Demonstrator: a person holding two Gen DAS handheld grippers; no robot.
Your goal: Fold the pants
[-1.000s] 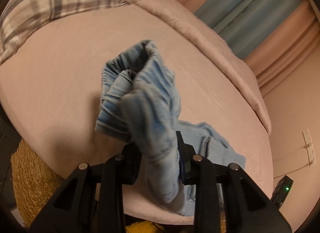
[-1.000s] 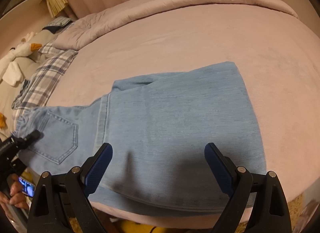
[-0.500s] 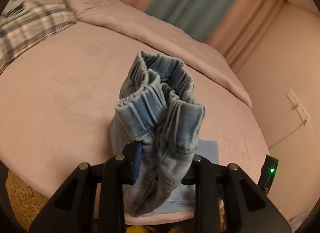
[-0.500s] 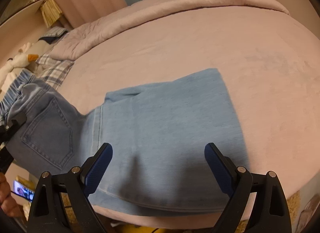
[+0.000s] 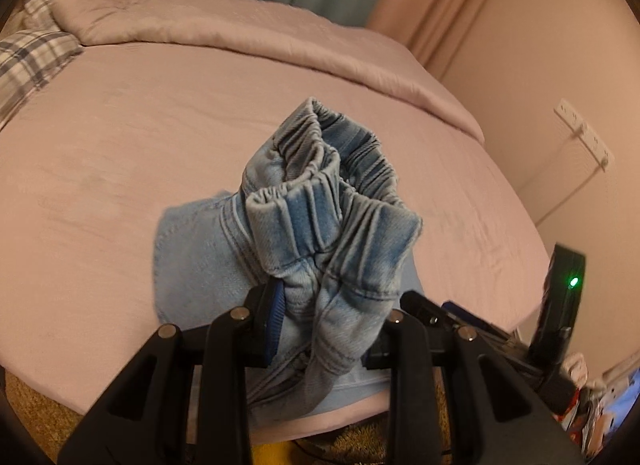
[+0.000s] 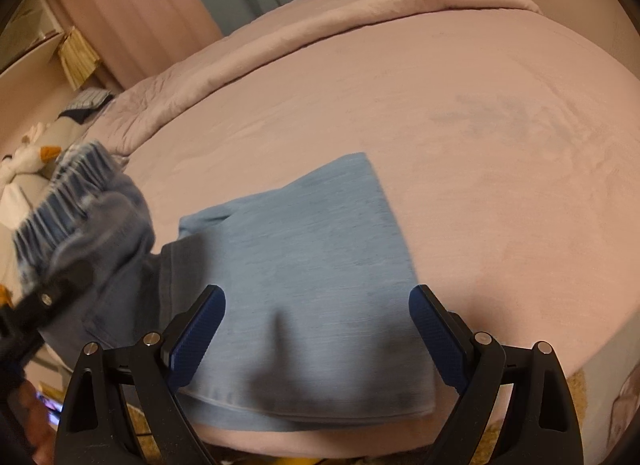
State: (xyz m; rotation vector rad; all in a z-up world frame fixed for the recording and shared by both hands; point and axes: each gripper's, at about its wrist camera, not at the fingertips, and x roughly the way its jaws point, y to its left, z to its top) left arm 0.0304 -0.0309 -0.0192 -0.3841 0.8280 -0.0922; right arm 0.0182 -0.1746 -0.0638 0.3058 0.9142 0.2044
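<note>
So the light blue denim pants are laid flat on the pink-sheeted bed, close to its near edge, with the legs already doubled over into a wide rectangle. The gathered elastic waistband is bunched up and pinched tight between the fingers of the left gripper, lifted clear of the bed, probably so the top half can be carried over the folded legs without being dragged. Seen from the right wrist, that lifted end is blurred at the bed's left side, so some motion is likely.

The right gripper is held just above the folded legs near the bed's front edge, its blue-padded fingers spread wide with nothing between them. Presumably it's parked there to pin the fabric down while the waist end is brought across. A rumpled pink duvet is piled along the bed's far side, well apart from the denim, so plenty of room is left for the fold.
</note>
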